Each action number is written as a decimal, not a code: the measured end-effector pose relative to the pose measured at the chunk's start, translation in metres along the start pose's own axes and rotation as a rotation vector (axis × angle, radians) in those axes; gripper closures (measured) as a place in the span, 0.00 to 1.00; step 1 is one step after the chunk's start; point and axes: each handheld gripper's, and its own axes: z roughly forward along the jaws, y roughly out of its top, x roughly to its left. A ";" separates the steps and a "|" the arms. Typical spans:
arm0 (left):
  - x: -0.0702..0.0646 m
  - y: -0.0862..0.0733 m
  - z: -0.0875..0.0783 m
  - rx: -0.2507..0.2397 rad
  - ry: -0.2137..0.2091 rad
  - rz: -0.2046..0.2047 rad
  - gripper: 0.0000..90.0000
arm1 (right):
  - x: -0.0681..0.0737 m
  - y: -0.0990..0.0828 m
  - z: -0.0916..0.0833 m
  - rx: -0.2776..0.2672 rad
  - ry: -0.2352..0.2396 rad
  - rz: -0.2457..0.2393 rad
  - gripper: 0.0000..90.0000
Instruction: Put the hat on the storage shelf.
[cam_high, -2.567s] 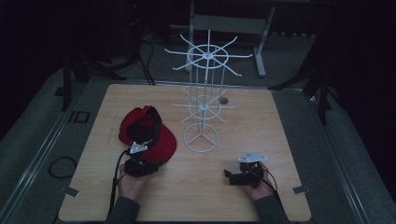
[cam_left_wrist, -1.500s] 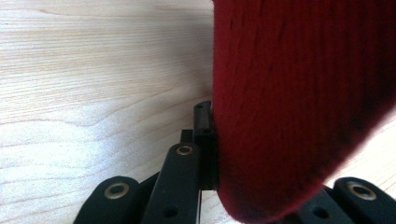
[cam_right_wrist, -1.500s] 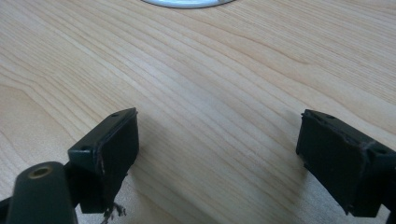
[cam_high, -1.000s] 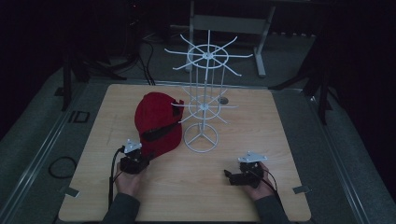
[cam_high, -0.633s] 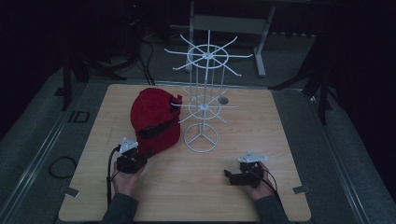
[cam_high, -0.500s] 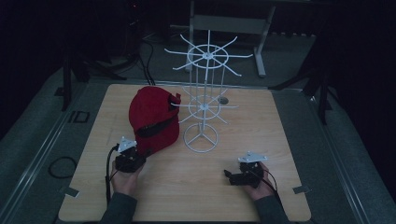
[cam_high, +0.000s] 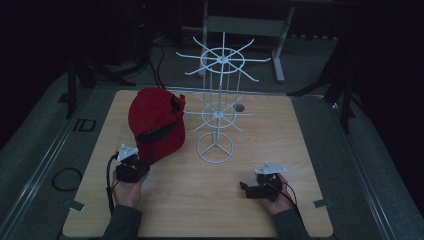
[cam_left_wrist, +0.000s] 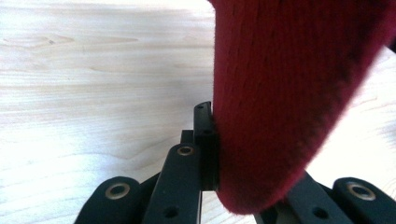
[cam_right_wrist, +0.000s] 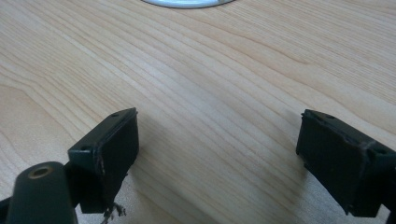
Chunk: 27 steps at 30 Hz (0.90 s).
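Step in hand, as judged: cap being carried to the wire rack for hanging; not yet hung.

Left of the high view: left claw is clamped on the brim of the red cap, low in the frame near the worktop's front left. In the left gripper view the brim is pinched between the jaws, which are drawn tight on the cloth; the cap's red fabric is seen rising to the upper right of that frame. The cap is held up off the worktop, crown tilted toward the rack, just left of it; contact with the wires cannot be told.

Centre: white wire rack is stood upright on its ring base, hooks spread at top and mid level.

Right: right claw is rested low at the lower right, well apart from cap and rack. In the right gripper view its jaws are spread wide, nothing between them, bare wood underneath.

Next move, as judged: cap to be lifted higher and right, its back opening or strap lined up with a hook tip, then slid on before the grip is let go. Risk: rack tipped by a snagged hook; the free claw could be used to steady the base.
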 end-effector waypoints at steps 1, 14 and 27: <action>0.000 0.001 -0.001 -0.002 0.001 0.000 0.96 | 0.000 0.000 0.000 0.000 0.000 0.000 0.14; 0.004 0.011 -0.009 -0.044 0.015 -0.019 0.96 | 0.000 0.000 0.000 0.001 0.000 0.001 0.14; 0.002 0.019 -0.016 -0.070 0.016 -0.023 0.96 | 0.000 0.000 0.000 0.001 0.000 0.001 0.14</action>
